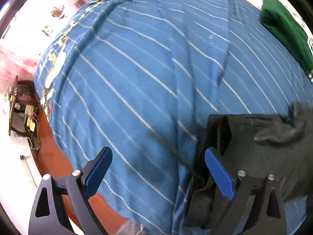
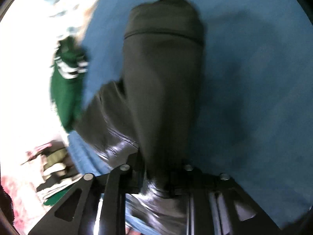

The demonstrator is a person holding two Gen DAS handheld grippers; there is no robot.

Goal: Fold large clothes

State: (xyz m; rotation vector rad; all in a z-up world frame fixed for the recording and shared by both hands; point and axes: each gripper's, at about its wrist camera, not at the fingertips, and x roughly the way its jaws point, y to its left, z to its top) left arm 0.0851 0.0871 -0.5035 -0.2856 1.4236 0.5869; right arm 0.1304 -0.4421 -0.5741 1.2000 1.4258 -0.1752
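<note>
A black garment (image 1: pixel 260 143) lies on a blue striped bedsheet (image 1: pixel 137 78) at the lower right of the left wrist view. My left gripper (image 1: pixel 158 168) is open above the sheet; its right finger (image 1: pixel 219 174) sits over the garment's left edge, and nothing lies between the fingers but sheet. In the right wrist view the black garment (image 2: pixel 164 82) hangs forward from my right gripper (image 2: pixel 156 178), whose fingers are hidden under the cloth bunched there. The view is blurred.
A green garment (image 1: pixel 287 31) lies at the far right of the sheet; it also shows in the right wrist view (image 2: pixel 66 84). A brown floor strip (image 1: pixel 56 160) and a cluttered shelf (image 1: pixel 21 109) are at the left, beyond the bed edge.
</note>
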